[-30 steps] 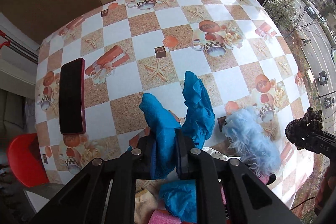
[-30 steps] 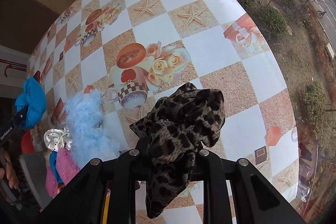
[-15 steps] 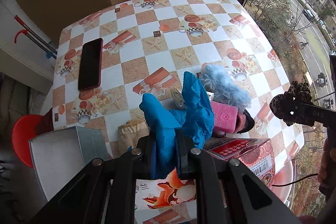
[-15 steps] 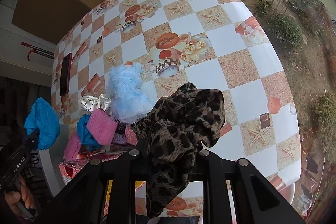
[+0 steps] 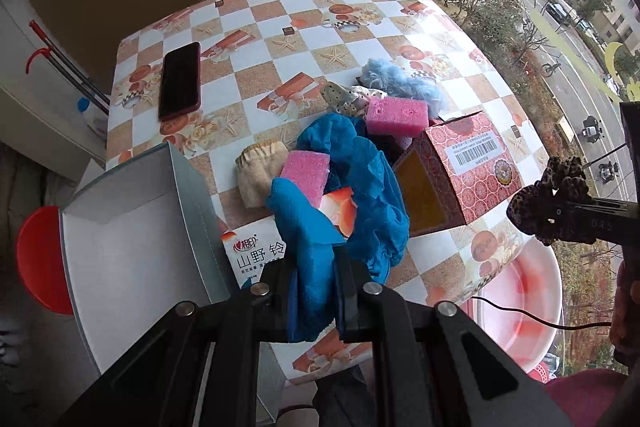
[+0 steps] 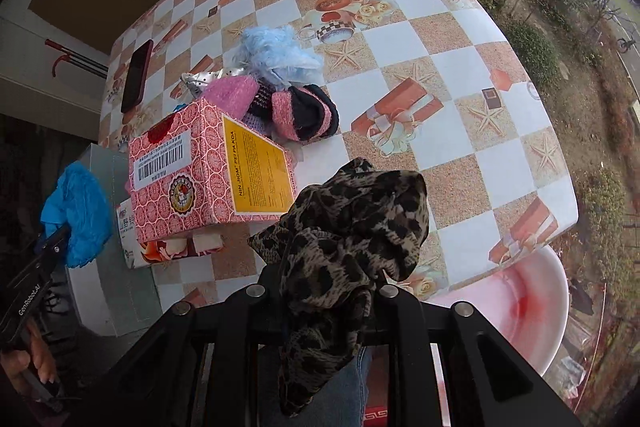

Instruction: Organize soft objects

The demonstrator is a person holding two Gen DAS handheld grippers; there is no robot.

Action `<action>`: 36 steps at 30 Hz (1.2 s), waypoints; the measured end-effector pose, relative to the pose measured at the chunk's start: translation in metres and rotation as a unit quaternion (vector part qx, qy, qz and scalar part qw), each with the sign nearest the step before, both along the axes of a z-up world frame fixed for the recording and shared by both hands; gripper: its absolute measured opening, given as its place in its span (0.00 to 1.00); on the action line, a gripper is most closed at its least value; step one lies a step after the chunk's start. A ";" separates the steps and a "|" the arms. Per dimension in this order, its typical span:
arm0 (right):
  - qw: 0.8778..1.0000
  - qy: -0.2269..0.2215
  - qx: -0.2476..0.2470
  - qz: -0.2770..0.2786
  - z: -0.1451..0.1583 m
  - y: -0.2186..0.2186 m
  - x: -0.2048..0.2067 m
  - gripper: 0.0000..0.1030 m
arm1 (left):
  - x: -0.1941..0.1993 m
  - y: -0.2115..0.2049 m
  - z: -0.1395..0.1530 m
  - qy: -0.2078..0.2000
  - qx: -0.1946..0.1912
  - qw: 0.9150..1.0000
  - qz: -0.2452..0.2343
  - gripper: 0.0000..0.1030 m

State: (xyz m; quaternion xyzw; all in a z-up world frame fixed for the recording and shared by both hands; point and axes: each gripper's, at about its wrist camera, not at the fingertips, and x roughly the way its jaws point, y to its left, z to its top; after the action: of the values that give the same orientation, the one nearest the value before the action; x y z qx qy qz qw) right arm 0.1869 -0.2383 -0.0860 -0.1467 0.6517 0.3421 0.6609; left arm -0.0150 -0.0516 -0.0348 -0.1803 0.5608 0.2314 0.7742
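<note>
My left gripper (image 5: 314, 291) is shut on a crumpled blue cloth (image 5: 352, 195), held above the table's near edge. It also shows at the left of the right wrist view (image 6: 78, 211). My right gripper (image 6: 330, 307) is shut on a leopard-print scrunchie (image 6: 352, 215), held off the near right edge; it also shows in the left wrist view (image 5: 552, 203). On the table lie two pink sponges (image 5: 396, 115), a fluffy light-blue piece (image 6: 276, 55), a beige cloth (image 5: 256, 167), a spotted silver bow (image 5: 348, 97) and a pink-and-black knit piece (image 6: 304, 113).
A red patterned box (image 6: 200, 167) and a white tissue pack (image 5: 256, 251) sit near the front edge. An open grey box (image 5: 132, 227) stands at the near left. A dark phone (image 5: 180, 81) lies far left. A pink basin (image 6: 516, 299) is below the table's right corner.
Both grippers have pulled back and up from the table with their cloths still held. The boxes, the sponges and the table's near edge have come into view.
</note>
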 end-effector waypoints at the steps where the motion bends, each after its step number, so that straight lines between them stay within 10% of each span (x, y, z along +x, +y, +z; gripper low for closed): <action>1: 1.000 0.002 -0.001 0.003 0.000 -0.002 -0.011 0.22 | -0.008 0.001 0.001 -0.002 0.002 1.000 0.001 0.15; 16: 0.988 -0.030 0.034 0.149 0.034 0.068 -0.126 0.22 | -0.127 0.031 0.012 -0.016 0.028 0.995 0.090 0.15; 36: 0.919 -0.025 0.062 0.389 0.054 0.201 -0.258 0.22 | -0.226 0.049 -0.017 0.012 0.003 0.974 0.225 0.15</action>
State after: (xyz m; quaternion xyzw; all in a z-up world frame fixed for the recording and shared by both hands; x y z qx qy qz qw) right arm -0.0711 -0.0371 -0.0320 -0.3558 0.5040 0.6080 0.4997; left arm -0.2408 -0.0027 -0.0516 -0.2968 0.5142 0.4036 0.6962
